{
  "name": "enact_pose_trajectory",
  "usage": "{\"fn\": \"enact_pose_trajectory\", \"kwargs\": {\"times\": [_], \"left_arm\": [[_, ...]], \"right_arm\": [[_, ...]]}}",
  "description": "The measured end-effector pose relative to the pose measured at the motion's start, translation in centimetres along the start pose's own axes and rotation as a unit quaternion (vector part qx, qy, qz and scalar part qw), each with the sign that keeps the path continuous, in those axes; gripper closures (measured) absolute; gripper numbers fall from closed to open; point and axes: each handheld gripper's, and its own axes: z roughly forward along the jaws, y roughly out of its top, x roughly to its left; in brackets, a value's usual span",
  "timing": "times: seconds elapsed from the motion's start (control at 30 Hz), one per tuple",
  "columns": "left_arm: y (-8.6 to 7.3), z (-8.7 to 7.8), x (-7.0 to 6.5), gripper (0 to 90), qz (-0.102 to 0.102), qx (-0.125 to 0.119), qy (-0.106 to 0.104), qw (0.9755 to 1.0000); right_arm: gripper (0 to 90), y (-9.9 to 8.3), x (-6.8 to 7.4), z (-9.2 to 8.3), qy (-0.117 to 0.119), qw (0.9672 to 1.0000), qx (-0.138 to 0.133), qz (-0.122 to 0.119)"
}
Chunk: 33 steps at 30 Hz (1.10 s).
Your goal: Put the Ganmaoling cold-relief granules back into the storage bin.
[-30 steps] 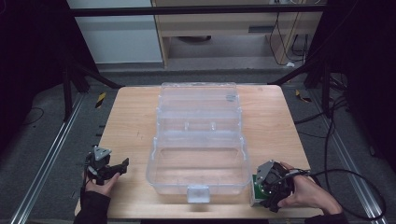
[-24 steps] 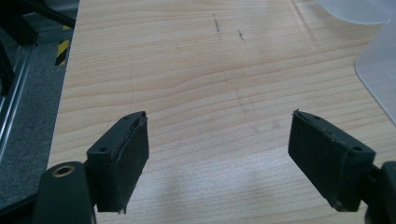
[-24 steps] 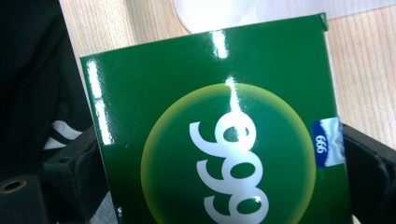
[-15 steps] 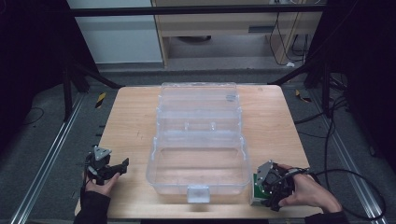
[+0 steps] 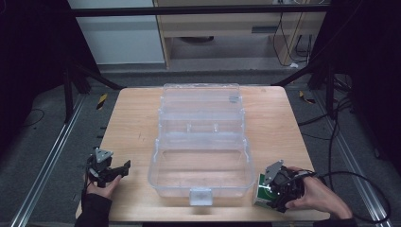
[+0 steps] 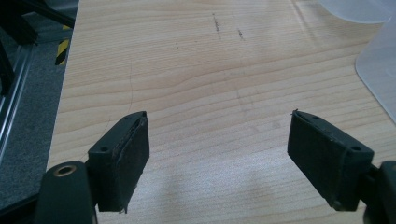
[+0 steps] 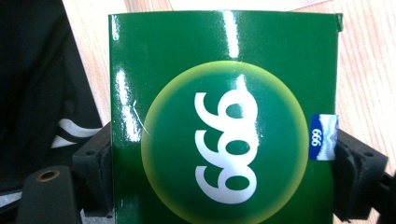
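A green box [image 7: 224, 116] with a white "999" on a yellow-green disc sits between my right gripper's black jaws, which press on both of its sides. In the high view that green box [image 5: 261, 193] rests on the table at the front right, where my right gripper [image 5: 270, 191] is shut on it. My left gripper [image 5: 124, 168] is at the front left of the table, jaws wide apart. In the left gripper view my left gripper [image 6: 217, 154] has only bare wood between its pads [image 6: 133, 149].
A clear plastic case [image 5: 201, 142] lies open in the middle of the wooden table [image 5: 127, 123], its lid folded back toward the far edge, a latch [image 5: 200, 195] at its near side. A corner of the case [image 6: 380, 70] shows at the right of the left gripper view.
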Motion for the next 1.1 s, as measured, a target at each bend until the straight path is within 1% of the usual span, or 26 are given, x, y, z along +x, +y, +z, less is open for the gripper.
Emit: {"fn": "enact_pose_trajectory", "kwargs": {"times": [0.1, 0.17, 0.2, 0.27, 0.3, 0.33, 0.4, 0.47, 0.5, 0.57, 0.67, 0.73, 0.83, 0.87, 0.97, 1.1], "left_arm": [[0.0, 0.0, 0.0, 20.3, 0.0, 0.0, 0.0, 1.0], [0.0, 0.0, 0.0, 20.4, 0.0, 0.0, 0.0, 1.0], [0.0, 0.0, 0.0, 20.4, 0.0, 0.0, 0.0, 1.0], [0.0, 0.0, 0.0, 20.4, 0.0, 0.0, 0.0, 1.0], [0.0, 0.0, 0.0, 20.4, 0.0, 0.0, 0.0, 1.0], [0.0, 0.0, 0.0, 20.5, 0.0, 0.001, 0.0, 1.0], [0.0, 0.0, 0.0, 20.4, 0.0, 0.001, 0.0, 1.0], [0.0, 0.0, 0.0, 20.5, 0.0, 0.0, 0.0, 1.0], [0.0, 0.0, 0.0, 20.5, 0.0, 0.0, 0.0, 1.0], [0.0, 0.0, 0.0, 20.5, 0.0, 0.001, 0.0, 1.0], [0.0, 0.0, 0.0, 20.5, 0.0, 0.001, 0.0, 1.0], [0.0, 0.0, 0.0, 20.5, 0.0, 0.002, 0.0, 1.0], [0.0, 0.1, 0.0, 20.5, 0.0, 0.003, 0.0, 1.0], [0.0, 0.1, 0.0, 20.5, 0.0, 0.003, 0.0, 1.0], [0.0, 0.1, 0.0, 20.5, 0.0, 0.003, 0.0, 1.0], [0.0, 0.1, 0.0, 20.5, 0.0, 0.003, 0.0, 1.0]], "right_arm": [[16.0, -0.1, 0.0, -0.5, 0.0, 1.0, -0.002, 0.004], [16.0, -0.2, 0.0, -1.3, -0.005, 0.9999, -0.01, 0.011], [16.0, -0.3, -0.1, -1.6, -0.007, 0.9998, -0.017, 0.006], [16.0, -0.3, -0.1, -2.2, -0.013, 0.9995, -0.023, 0.016], [16.0, -0.3, -0.1, -2.2, -0.013, 0.9995, -0.023, 0.016], [16.0, -0.4, -0.3, -2.8, -0.022, 0.999, -0.034, 0.019], [16.0, -0.4, -0.4, -3.4, -0.027, 0.9987, -0.036, 0.025], [16.1, -0.4, -0.6, -3.9, -0.03, 0.9985, -0.04, 0.021], [16.0, -0.4, -0.6, -4.1, -0.032, 0.9984, -0.04, 0.025], [16.0, -0.3, -0.7, -4.6, -0.036, 0.9983, -0.041, 0.021], [16.1, -0.1, -0.7, -5.3, -0.041, 0.9978, -0.044, 0.027], [16.0, 0.1, -0.7, -5.8, -0.044, 0.9976, -0.048, 0.025], [16.1, 0.5, -0.9, -6.5, -0.047, 0.9975, -0.048, 0.021], [16.0, 0.6, -1.0, -6.8, -0.05, 0.9973, -0.051, 0.019], [16.0, 1.1, -1.2, -7.8, -0.054, 0.9965, -0.06, 0.021], [16.1, 1.8, -1.3, -9.2, -0.062, 0.9956, -0.069, 0.014]]}}
